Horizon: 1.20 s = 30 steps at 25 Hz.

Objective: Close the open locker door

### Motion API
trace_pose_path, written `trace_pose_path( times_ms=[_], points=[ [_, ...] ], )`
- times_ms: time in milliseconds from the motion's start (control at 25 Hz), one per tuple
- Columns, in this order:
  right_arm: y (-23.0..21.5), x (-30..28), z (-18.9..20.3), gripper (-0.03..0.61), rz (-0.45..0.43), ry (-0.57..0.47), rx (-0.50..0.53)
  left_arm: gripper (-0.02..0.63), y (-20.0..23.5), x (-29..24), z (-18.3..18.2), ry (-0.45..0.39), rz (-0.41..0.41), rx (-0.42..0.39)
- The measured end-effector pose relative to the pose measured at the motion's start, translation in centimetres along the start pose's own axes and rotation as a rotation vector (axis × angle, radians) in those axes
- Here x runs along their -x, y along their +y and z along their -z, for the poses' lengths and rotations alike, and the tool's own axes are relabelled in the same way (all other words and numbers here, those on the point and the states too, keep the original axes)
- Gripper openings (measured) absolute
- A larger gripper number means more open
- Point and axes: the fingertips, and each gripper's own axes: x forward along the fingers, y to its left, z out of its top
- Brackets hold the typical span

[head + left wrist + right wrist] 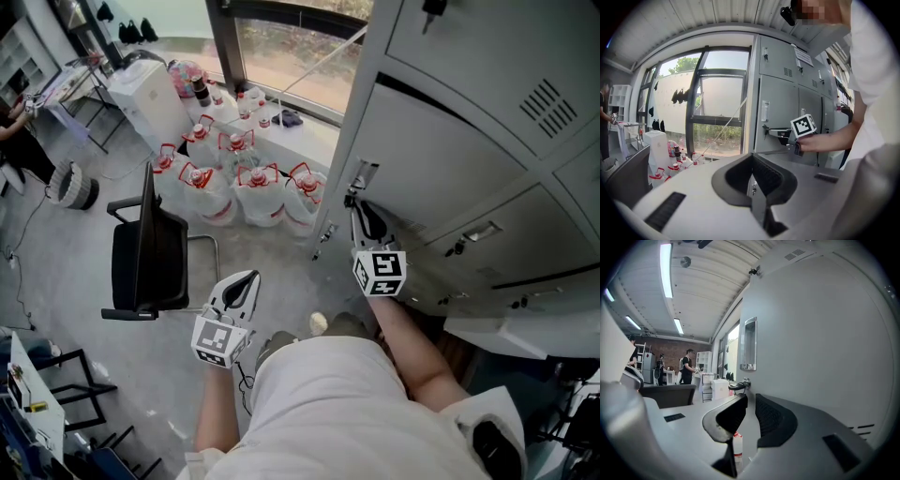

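Note:
The grey locker door [441, 159] stands slightly ajar in the locker bank on the right. My right gripper [362, 217] is at its free left edge, just below the latch plate [362, 174]. In the right gripper view the door [820, 357] fills the right side, and its edge runs into the narrow gap between the jaws, which close on it with an easing grip. A key [737, 386] sticks out of the door's lock just beyond the jaws. My left gripper [246, 281] hangs low over the floor, narrowly open, with nothing in it. From there the right gripper [783, 135] shows against the door [780, 105].
Several water jugs [234, 178] stand on the floor under the window. A black office chair [150, 248] is at the left and a white appliance [145, 94] behind it. Other closed lockers [525, 234] lie to the right. People [686, 366] stand far off.

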Motion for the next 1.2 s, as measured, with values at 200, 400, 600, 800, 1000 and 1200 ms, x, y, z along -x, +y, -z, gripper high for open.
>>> trace_pose_path(
  times_ms=[200,400,600,800,1000,1200],
  points=[
    [-0.8,-0.4,-0.1,0.069,0.002,0.002,0.006,0.003,0.0,-0.5,0.1,0.002,-0.006,0.002],
    [-2.1,-1.0,0.3,0.069,0.007,0.007,0.005,0.003,0.0,-1.5,0.2,0.005,-0.014,0.005],
    [-2.9,-1.3,0.2,0.069,0.015,0.011,0.007,0.003,0.1,-1.8,0.1,0.004,-0.017,0.009],
    [-3.2,-1.4,0.0,0.052,0.018,0.009,0.021,0.003,0.1,-2.0,0.2,0.006,-0.012,0.010],
    [-3.4,-1.4,0.1,0.063,0.022,0.014,0.014,0.003,0.0,-2.4,0.1,0.008,-0.003,0.009],
    [-2.5,-0.1,-0.3,0.055,0.014,0.001,0.016,0.003,-0.2,-2.1,-0.1,0.005,0.019,0.003]
  ],
)
